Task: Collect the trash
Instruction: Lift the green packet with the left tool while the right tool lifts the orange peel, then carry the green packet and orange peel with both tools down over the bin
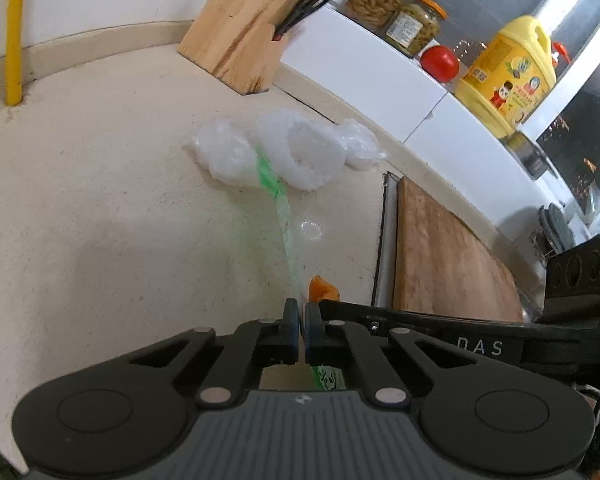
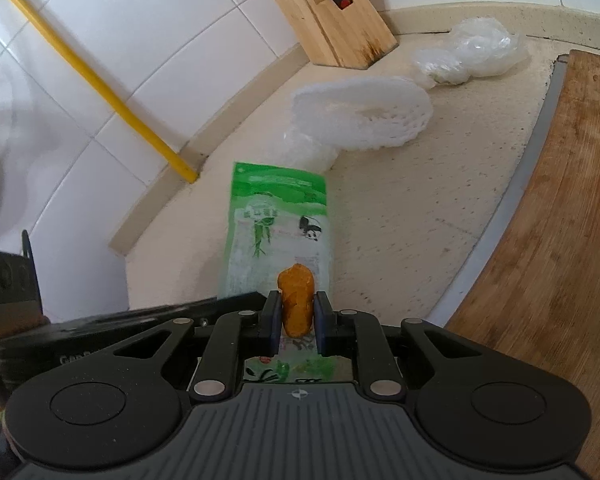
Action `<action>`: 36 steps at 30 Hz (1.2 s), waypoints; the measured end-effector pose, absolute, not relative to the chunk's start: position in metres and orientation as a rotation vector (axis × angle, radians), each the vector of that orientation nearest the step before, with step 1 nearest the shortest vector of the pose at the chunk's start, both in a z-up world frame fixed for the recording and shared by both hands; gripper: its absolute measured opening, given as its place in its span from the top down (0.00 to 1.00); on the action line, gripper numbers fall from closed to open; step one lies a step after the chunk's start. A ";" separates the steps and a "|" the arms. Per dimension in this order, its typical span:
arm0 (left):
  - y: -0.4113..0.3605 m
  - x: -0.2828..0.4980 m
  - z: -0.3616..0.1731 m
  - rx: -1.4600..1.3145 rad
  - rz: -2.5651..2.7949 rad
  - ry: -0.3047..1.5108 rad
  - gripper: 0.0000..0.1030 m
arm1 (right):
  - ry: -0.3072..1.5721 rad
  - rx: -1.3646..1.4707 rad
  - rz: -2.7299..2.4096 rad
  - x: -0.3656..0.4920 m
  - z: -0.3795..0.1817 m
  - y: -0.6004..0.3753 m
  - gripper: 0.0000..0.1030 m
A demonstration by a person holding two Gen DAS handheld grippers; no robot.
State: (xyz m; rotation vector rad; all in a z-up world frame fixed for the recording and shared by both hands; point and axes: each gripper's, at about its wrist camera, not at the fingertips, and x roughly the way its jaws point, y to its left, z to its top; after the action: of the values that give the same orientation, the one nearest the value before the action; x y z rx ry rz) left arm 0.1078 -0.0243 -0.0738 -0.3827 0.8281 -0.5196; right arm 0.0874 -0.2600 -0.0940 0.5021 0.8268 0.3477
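The left gripper [image 1: 301, 320] is pinched nearly closed on the edge of a green-and-clear printed plastic bag [image 2: 278, 220], which stretches away from it edge-on, its long axis running straight ahead toward the wall. The right gripper [image 2: 297, 316] holds a small orange chunk of food scrap [image 2: 297, 300] upright between narrow jaws, directly above the near end of that bag. So the scrap sits over the bag's near end, and the move ahead looks like lowering it in, though I cannot tell whether the mouth is open enough to take it.

Past the bag's far end, on the beige speckled worktop [image 1: 100, 200], lie a white foam mesh sleeve [image 2: 364, 114] and a crumpled clear plastic wrap [image 2: 472, 54], both uncollected, near the wooden knife block [image 2: 332, 20]. A wooden cutting board [image 2: 548, 220] lies to the right. From here the bag looks empty.
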 end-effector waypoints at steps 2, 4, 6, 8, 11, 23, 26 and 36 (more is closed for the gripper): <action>-0.016 0.103 -0.071 -0.402 -0.513 0.817 1.00 | 0.825 0.509 0.358 0.084 -0.092 -0.255 0.79; -0.008 0.097 -0.068 -0.411 -0.504 0.806 1.00 | 0.823 0.506 0.374 0.082 -0.089 -0.248 0.79; 0.000 0.091 -0.065 -0.419 -0.495 0.792 1.00 | 0.824 0.496 0.390 0.081 -0.086 -0.240 0.79; 0.010 0.085 -0.062 -0.429 -0.479 0.781 1.00 | 0.826 0.489 0.410 0.082 -0.084 -0.231 0.79; 0.023 0.077 -0.060 -0.448 -0.455 0.768 1.00 | 0.829 0.474 0.438 0.083 -0.081 -0.217 0.79; 0.084 0.041 -0.054 -0.498 -0.341 0.711 1.00 | 0.848 0.412 0.560 0.087 -0.070 -0.158 0.79; 0.095 0.032 -0.053 -0.502 -0.311 0.697 1.00 | 0.855 0.393 0.589 0.087 -0.067 -0.142 0.79; 0.138 -0.005 -0.051 -0.515 -0.185 0.653 1.00 | 0.873 0.328 0.702 0.087 -0.059 -0.084 0.79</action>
State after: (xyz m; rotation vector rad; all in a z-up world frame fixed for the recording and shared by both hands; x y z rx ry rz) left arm -0.0053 0.1380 -0.0511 -0.5150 0.6529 -0.1854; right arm 0.0868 -0.0836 -0.0594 0.3283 0.8732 0.7022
